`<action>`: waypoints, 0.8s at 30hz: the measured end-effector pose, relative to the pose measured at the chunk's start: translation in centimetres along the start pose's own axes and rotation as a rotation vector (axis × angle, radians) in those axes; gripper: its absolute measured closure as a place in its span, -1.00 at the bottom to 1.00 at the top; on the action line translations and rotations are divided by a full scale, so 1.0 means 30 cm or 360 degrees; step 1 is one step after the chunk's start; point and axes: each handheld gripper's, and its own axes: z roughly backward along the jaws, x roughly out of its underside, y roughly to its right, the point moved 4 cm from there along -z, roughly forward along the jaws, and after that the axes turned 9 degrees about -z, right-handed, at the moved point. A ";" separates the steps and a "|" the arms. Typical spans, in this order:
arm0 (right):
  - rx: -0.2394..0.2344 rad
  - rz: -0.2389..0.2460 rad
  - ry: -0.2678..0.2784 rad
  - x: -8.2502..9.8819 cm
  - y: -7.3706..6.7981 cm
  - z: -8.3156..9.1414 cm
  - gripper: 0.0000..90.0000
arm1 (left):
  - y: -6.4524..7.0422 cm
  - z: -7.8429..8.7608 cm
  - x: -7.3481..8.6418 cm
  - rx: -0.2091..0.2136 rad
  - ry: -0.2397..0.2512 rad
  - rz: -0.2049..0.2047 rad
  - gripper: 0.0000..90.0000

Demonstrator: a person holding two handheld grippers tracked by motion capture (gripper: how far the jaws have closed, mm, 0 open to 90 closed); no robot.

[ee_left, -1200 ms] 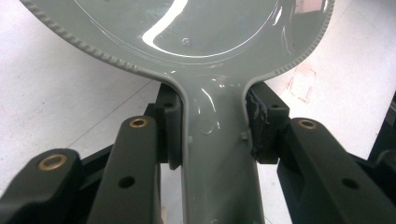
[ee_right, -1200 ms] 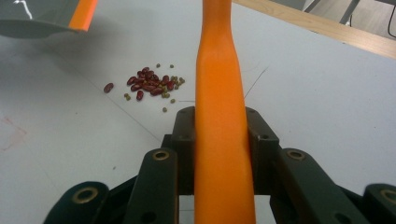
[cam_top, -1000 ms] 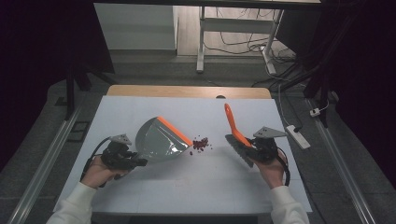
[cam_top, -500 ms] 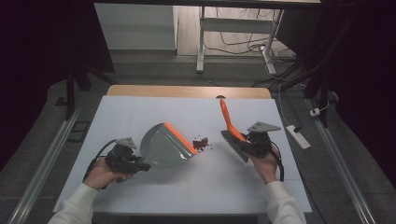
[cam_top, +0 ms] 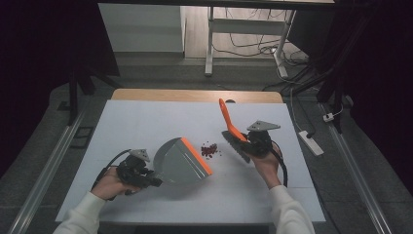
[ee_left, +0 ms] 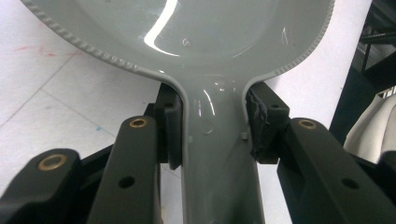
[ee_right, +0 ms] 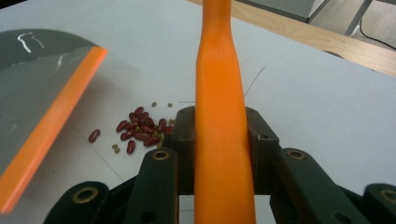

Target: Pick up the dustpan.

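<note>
- The table [cam_top: 146,117], covered in a white sheet, carries everything; take the little heap of beans near its middle as the landmark.
- The grey dustpan [cam_top: 178,161] lies just beside the beans on the person's left, its orange lip [cam_top: 197,156] turned toward them and apart from them by a narrow strip of sheet. It looks like light, stiff, glossy plastic, so it may skate if pushed; the narrow handle [ee_left: 217,154] is the right place to hold it, and pressing the lip flat should keep beans from slipping under.
- The left tool [cam_top: 139,170] is clamped on that handle, a pad on each side of it, on the far side of the pan from the beans.
- The brush [cam_top: 233,131], orange handle slanting up and dark bristles low, stands just to the right of the beans. It is probably light, with a rigid handle and soft bristles; the right tool [cam_top: 253,144] is clamped on its handle [ee_right: 219,112] low down, which gives good control.
- The beans [cam_top: 209,149], dark red with a few smaller pale grains, are hard, smooth and apt to roll, so short gentle strokes suit them.
</note>
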 end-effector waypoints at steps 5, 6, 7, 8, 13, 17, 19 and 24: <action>-0.0019 0.0026 0.0002 -0.019 -0.019 -0.032 0.56 | 0.003 -0.012 0.005 0.0002 -0.0053 -0.0012 0.37; -0.0021 0.0030 -0.0005 -0.020 -0.022 -0.038 0.56 | 0.002 -0.014 0.007 -0.0002 -0.0062 -0.0009 0.37; -0.0022 0.0037 -0.0009 -0.022 -0.024 -0.044 0.56 | 0.000 -0.015 0.009 -0.0005 -0.0069 -0.0002 0.37; -0.0017 0.0043 -0.0014 -0.022 -0.026 -0.049 0.56 | -0.001 -0.016 0.010 -0.0007 -0.0073 0.0003 0.37; -0.0017 0.0048 -0.0024 -0.026 -0.028 -0.072 0.56 | 0.003 -0.016 0.015 0.0016 -0.0091 -0.0017 0.37; -0.0014 0.0047 -0.0034 -0.026 -0.025 -0.086 0.56 | 0.004 -0.021 0.018 0.0017 -0.0107 -0.0004 0.37; -0.0013 0.0042 -0.0038 -0.025 -0.023 -0.092 0.56 | 0.002 -0.023 0.019 0.0018 -0.0114 0.0000 0.37; -0.0013 0.0046 -0.0050 -0.026 -0.023 -0.110 0.56 | -0.005 -0.030 0.022 0.0018 -0.0125 0.0016 0.37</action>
